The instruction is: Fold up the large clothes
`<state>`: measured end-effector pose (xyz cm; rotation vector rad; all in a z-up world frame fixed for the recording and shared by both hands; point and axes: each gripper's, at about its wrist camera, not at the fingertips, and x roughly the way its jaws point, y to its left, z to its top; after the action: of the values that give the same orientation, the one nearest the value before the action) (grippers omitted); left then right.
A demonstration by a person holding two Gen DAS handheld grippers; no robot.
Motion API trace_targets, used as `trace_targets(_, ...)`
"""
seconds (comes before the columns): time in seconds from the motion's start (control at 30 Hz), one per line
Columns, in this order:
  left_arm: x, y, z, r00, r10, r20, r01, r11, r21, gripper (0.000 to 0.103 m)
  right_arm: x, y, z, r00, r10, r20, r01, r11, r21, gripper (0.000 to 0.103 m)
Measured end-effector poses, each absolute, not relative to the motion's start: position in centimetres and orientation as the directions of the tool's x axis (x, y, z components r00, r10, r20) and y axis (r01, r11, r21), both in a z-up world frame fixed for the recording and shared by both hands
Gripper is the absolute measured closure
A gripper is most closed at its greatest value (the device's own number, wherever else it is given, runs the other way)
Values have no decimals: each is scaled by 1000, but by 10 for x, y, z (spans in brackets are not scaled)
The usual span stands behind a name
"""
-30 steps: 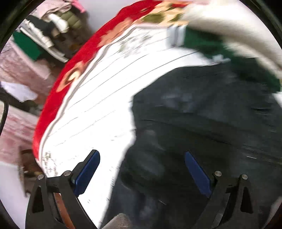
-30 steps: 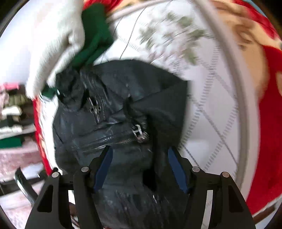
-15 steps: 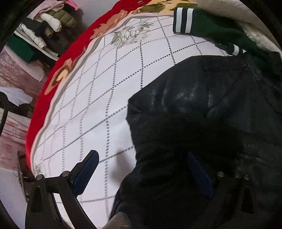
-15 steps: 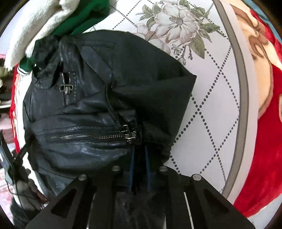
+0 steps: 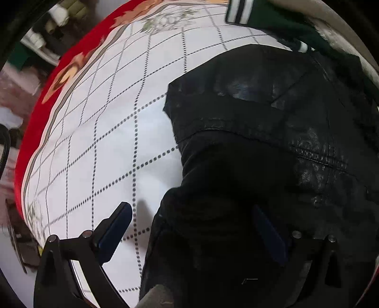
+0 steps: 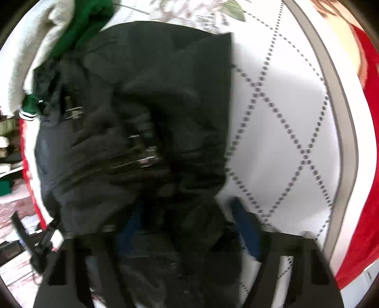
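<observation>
Quilt (image 5: 99, 132), white with dotted diamonds and red border, bears a black jacket (image 5: 272, 142), partly folded, zipper (image 6: 101, 168) showing. A green garment (image 5: 272, 21) touches its far edge. Left gripper (image 5: 191, 227): jaws apart, straddling the jacket's edge. Right gripper (image 6: 187, 225): jaws apart, jacket between them.

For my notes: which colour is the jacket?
Black, glossy leather; the jacket shows best in the left wrist view.

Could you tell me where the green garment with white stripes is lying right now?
Left wrist view: the green garment lies at the top right, beyond the black leather jacket.
</observation>
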<state>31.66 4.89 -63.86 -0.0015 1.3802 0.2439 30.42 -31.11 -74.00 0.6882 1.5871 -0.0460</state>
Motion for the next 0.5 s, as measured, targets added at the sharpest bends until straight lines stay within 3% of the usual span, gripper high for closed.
trace_targets(0.27, 314, 51, -636, 202, 145, -969, -140, 983, 118, 0, 311, -286, -743, -28, 314, -949, 442, 856, 270, 51)
trace_targets(0.3, 313, 49, -635, 203, 151, -967, -144, 982, 123, 0, 315, -280, -739, -59, 279, -958, 431, 873, 228, 45)
trace_targets(0.37, 312, 45, -632, 209, 170, -963, -148, 979, 141, 0, 326, -267, -724, -81, 202, -976, 372, 915, 158, 45)
trace_targets(0.43, 308, 39, -633, 217, 182, -959, -150, 977, 151, 0, 327, -260, -723, -84, 94, -992, 277, 959, 67, 32)
trace_targets(0.5, 308, 37, -635, 220, 183, -958, -163, 975, 149, 0, 328, -266, -736, -111, 114, -987, 315, 946, 74, 21)
